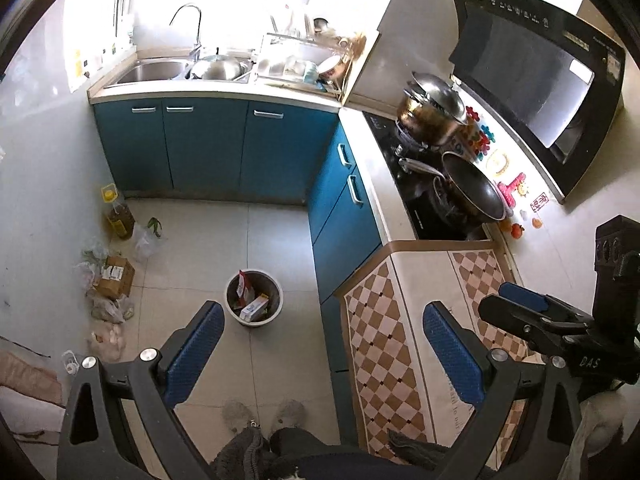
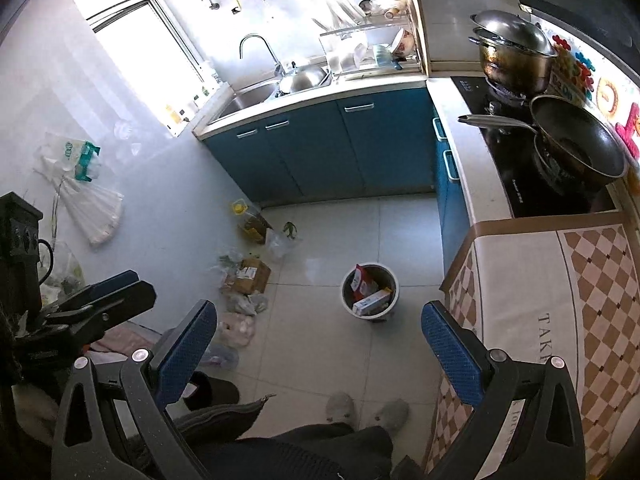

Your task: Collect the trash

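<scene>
**Both grippers empty above a bin with boxes in it**

The floor (image 1: 276,232) is pale glossy square tile. Blue flat-fronted cabinets (image 1: 208,140) with metal bar handles run along the back wall and down the right side. A checked cloth (image 1: 384,344) in brown and cream diamonds drapes the near end of the counter. On the black glass stove (image 1: 424,200) stand a round steel pot (image 1: 430,114) with a domed lid and a dark pan (image 1: 474,186) with a long metal handle.

The left gripper (image 1: 324,346) is spread wide with nothing between its blue, dimpled fingers (image 1: 196,344). The right gripper (image 2: 320,344) is likewise wide open and empty.

The trash bin (image 1: 236,312) is a small round bucket, pale outside and dark inside, standing alone mid-floor, near the cabinet corner. Inside lie a white carton (image 1: 256,306) and a red-and-white packet (image 1: 243,284), tilted against the wall.

By the left wall sit a brown cardboard box (image 1: 116,276), crumpled clear plastic bags (image 1: 108,308) and an oil bottle (image 1: 118,214) with a yellow cap.
</scene>
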Available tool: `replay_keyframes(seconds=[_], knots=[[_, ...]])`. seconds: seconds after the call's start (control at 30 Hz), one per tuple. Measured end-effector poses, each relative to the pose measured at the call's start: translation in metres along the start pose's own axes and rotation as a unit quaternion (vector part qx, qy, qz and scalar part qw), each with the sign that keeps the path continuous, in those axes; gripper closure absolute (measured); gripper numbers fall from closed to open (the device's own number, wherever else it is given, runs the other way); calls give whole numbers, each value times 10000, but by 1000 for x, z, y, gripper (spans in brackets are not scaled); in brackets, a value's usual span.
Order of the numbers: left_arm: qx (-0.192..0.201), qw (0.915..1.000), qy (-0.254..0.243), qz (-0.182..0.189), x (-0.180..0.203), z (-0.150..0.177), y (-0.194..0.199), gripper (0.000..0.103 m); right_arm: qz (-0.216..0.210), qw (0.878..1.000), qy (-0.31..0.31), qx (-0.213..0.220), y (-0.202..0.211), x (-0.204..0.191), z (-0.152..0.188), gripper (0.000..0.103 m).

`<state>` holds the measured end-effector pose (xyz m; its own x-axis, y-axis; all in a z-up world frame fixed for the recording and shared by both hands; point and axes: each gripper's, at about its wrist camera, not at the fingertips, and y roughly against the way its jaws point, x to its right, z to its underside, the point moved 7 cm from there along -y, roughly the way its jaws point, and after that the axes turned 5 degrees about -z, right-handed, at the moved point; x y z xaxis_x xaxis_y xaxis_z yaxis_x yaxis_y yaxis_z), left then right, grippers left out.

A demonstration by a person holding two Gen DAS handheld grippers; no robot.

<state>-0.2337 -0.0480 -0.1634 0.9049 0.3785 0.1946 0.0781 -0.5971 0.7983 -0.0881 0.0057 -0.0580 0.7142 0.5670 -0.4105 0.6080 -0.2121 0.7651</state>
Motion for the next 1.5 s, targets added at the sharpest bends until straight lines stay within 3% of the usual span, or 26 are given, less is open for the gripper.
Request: replay_keyframes(seconds=[0.6,1.5], knots=[[-2,9998,88,-152,-29,13,13,0,-49,9999,113,-81,-3,-38,10,0],[-146,9998,30,-108,-28,23,11,0,-119,9995,160,-246,-8,-42,23,0]])
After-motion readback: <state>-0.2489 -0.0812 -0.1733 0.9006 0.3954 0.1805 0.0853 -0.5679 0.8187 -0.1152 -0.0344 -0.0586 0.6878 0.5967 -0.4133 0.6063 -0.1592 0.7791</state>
